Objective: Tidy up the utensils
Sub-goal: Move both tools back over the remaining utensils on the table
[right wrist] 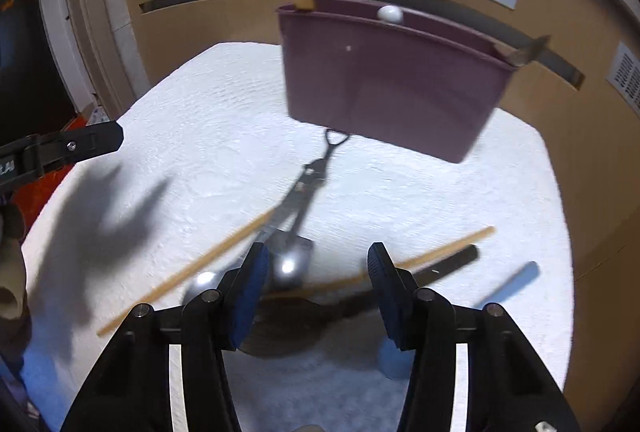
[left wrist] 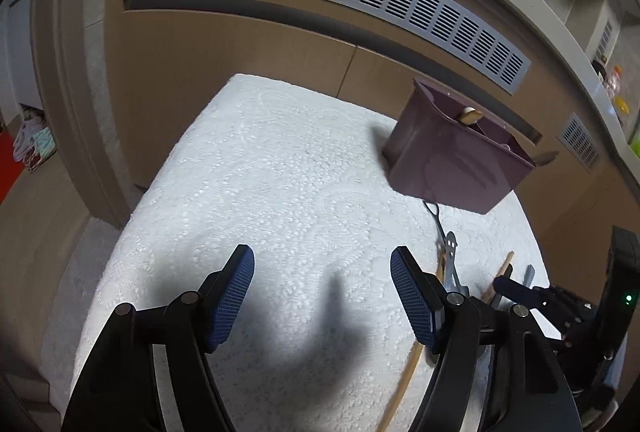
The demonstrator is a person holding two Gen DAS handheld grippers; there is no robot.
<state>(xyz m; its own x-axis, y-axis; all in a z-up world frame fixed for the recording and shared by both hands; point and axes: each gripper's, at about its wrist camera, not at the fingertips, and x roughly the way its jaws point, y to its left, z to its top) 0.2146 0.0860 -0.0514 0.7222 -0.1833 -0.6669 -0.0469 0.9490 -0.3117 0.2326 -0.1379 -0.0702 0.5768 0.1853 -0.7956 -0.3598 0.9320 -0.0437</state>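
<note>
A purple utensil holder (right wrist: 392,84) stands at the back of the white table (right wrist: 200,136), with utensil tops poking out; it also shows in the left wrist view (left wrist: 452,160). In front of it lie metal tongs (right wrist: 304,192), two wooden chopsticks (right wrist: 208,260), a metal spoon (right wrist: 288,266), a dark-handled utensil (right wrist: 448,266) and a blue-handled one (right wrist: 512,282). My right gripper (right wrist: 316,288) is open and empty just above this pile. My left gripper (left wrist: 322,296) is open and empty over bare table, left of the utensils (left wrist: 450,260).
Brown cabinet fronts with a grey vent grille (left wrist: 360,0) rise behind the table. A countertop (left wrist: 560,32) with small items runs above at the right. The right gripper's body (left wrist: 580,308) sits beside my left one.
</note>
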